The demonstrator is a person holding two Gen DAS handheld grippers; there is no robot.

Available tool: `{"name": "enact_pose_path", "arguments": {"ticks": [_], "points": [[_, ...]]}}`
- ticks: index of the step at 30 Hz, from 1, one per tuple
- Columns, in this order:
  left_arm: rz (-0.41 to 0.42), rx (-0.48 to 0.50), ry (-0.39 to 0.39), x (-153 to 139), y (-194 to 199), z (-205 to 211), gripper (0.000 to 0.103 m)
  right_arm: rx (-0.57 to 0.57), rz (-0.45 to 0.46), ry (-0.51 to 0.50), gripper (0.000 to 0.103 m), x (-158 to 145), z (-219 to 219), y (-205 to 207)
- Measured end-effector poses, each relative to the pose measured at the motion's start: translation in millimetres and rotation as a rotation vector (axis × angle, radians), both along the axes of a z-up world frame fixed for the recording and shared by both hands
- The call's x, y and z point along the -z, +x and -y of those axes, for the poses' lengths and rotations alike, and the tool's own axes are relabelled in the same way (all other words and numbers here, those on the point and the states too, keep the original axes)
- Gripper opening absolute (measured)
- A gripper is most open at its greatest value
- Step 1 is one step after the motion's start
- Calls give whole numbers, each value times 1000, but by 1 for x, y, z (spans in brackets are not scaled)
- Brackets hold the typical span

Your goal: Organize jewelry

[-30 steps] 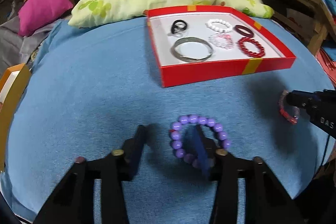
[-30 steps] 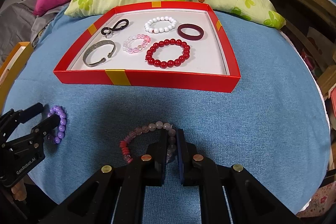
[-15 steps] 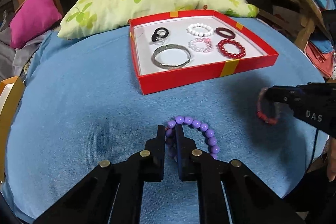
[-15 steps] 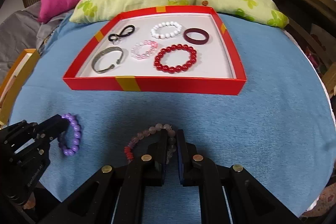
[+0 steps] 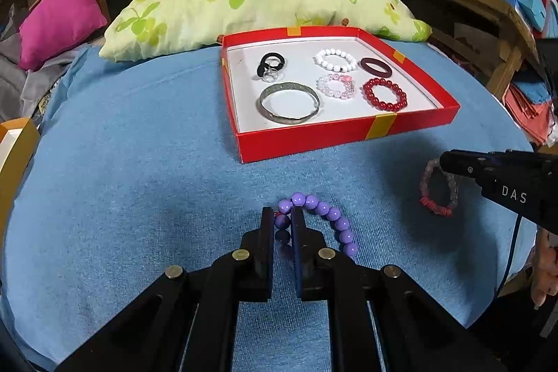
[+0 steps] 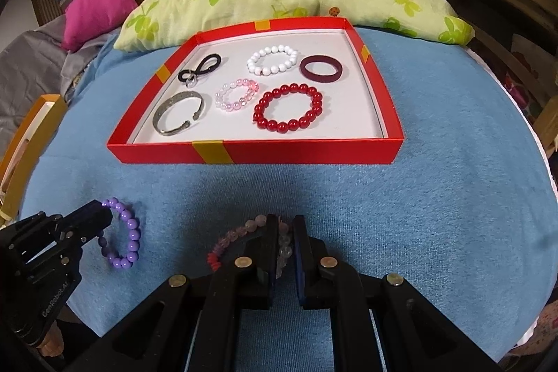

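On the blue-covered tabletop [image 6: 453, 180], going from the left, the left claw [image 5: 283, 222] is nearly closed, its two fingers pinching one side of the purple bead bracelet [image 5: 327, 218], whose free loop trails off to the right, just above or on the cloth; whether it has left the surface cannot be told; further right the right claw [image 6: 286, 232] is closed just as narrowly on the pale pink bracelet with a red section [image 6: 240, 239], which hangs to the left of the fingers in the right wrist view; beyond both, well apart from the two held pieces, sits the red box [image 6: 296, 153], and inside it lie six pieces already sorted: a black looped piece [image 6: 200, 67], a silver bangle [image 6: 178, 115], a clear pink bead bracelet [image 6: 237, 95], a white bead bracelet [image 6: 273, 59], a dark red bead bracelet [image 6: 289, 107] and a maroon band [image 6: 321, 68]; by the look of it most of the task is done, with only these two bracelets outside the box; what remains is to carry each over the near wall and set it on the bare white floor, which appears roomiest along the right side.
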State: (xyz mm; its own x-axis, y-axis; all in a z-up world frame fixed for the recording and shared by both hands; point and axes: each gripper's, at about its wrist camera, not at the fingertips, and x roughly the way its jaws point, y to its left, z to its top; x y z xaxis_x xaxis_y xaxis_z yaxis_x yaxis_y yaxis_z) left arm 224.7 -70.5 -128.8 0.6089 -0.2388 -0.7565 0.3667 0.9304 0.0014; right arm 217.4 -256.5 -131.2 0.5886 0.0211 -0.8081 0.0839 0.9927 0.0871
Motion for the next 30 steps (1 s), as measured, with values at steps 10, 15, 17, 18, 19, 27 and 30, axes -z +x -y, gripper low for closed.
{"name": "enact_pose_path", "arguments": {"ticks": [10, 15, 17, 18, 19, 27, 30], "points": [[-12, -51, -41, 0, 7, -16, 10, 40, -5, 2, 9, 1, 8, -2], [3, -70, -73, -7, 7, -23, 10, 43, 22, 29, 9, -5, 11, -4], [11, -66, -78, -11, 4, -22, 10, 43, 32, 41, 9, -7, 11, -4], [14, -63, -80, -12, 4, -22, 10, 43, 36, 46, 9, -7, 12, -5], [18, -58, -81, -12, 4, -21, 10, 42, 37, 51, 9, -8, 12, -5], [-29, -57, -54, 1, 10, -22, 10, 50, -10, 100, 9, -3, 19, -1], [-74, -60, -49, 9, 13, -25, 12, 50, -25, 97, 10, -1, 22, 0]]}}
